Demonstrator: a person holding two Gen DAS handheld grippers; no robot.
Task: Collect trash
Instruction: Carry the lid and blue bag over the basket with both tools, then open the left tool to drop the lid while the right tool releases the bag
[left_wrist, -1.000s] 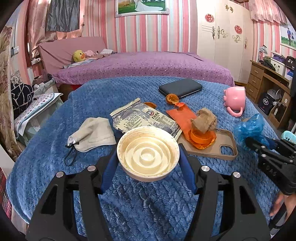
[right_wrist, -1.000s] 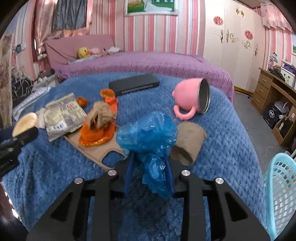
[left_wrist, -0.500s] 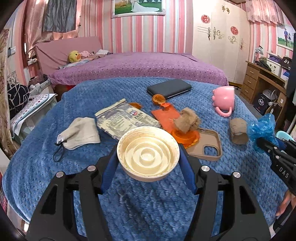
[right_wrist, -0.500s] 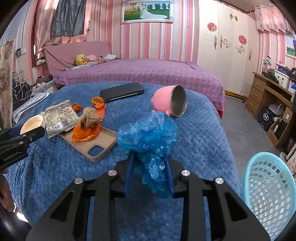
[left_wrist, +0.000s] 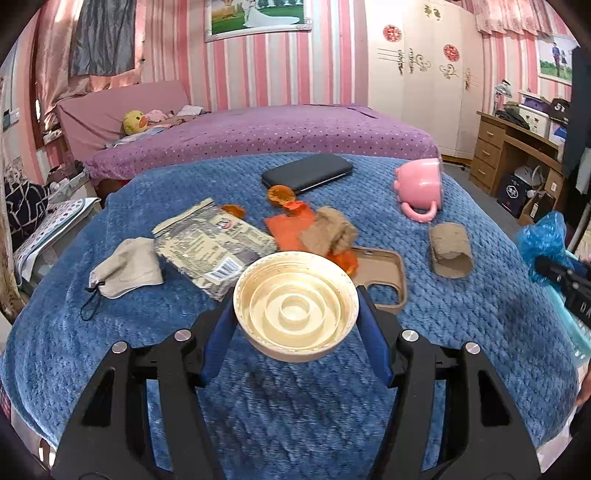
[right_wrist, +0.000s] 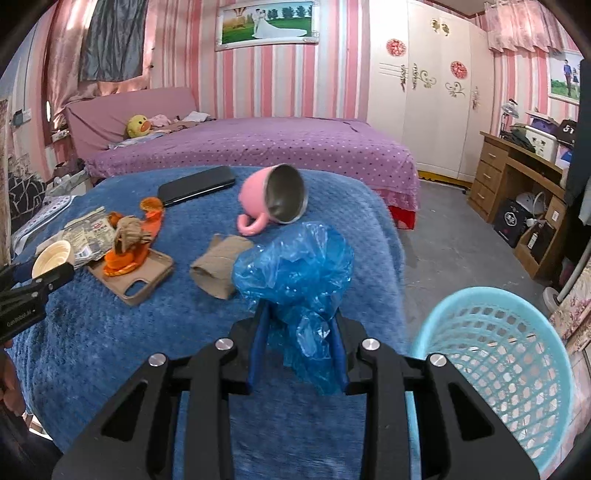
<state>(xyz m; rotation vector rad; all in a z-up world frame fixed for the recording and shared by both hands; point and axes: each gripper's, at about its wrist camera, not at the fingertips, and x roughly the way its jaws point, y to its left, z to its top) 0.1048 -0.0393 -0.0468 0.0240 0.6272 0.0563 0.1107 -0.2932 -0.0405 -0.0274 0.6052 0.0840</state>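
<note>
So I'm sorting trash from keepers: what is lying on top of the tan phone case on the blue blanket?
On the tan phone case lie an orange plastic wrapper and a crumpled brown paper wad. They cover its far end; whether anything is beneath them cannot be seen.

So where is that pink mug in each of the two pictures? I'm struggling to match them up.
Left wrist view: the pink mug lies on its side at upper right of the blue blanket, handle toward the camera.
Right wrist view: it lies near the centre, steel-lined mouth facing the camera, behind the blue plastic bag.
Shared landmark: the black phone, just left of the mug in both views.
</note>
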